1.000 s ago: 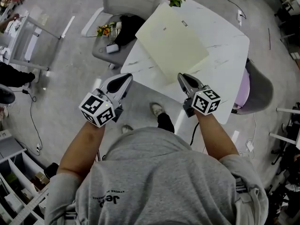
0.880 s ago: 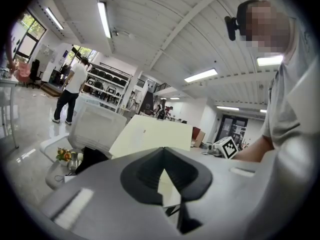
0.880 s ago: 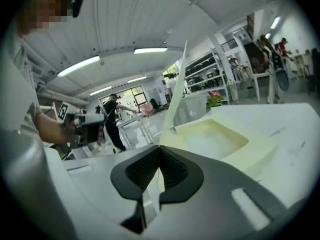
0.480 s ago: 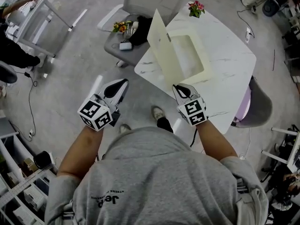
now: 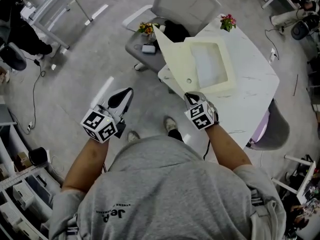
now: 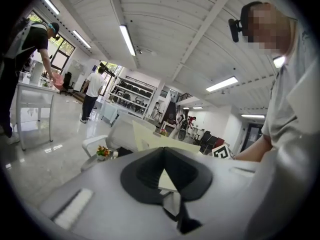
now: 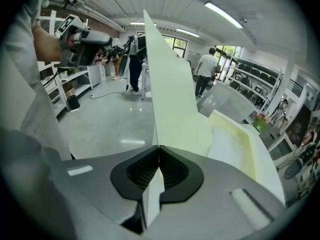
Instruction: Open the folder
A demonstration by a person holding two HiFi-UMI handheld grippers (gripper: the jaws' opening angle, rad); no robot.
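Observation:
The pale yellow folder lies on the white marble table (image 5: 252,101), with its shallow base (image 5: 212,69) flat on the top. Its cover (image 5: 174,59) stands lifted and leans out to the left, past the table's edge. My right gripper (image 5: 191,98) is shut on the near edge of that cover; in the right gripper view the sheet (image 7: 172,94) rises straight out from between the pads (image 7: 172,170), with the base (image 7: 237,139) to its right. My left gripper (image 5: 127,93) hangs over the floor left of the table, shut with nothing in it (image 6: 162,153).
A small pot of pink flowers (image 5: 228,21) stands at the table's far corner. A grey chair (image 5: 185,4) and a low seat (image 5: 137,54) carrying flowers and small items are beyond the cover. A purple chair (image 5: 274,129) is at the right. People stand far off.
The folder lay closed and flat a second ago; the cover has since been raised and swung over to the left in my right gripper, which rolled and dropped. The left gripper drifted sideways over the floor.

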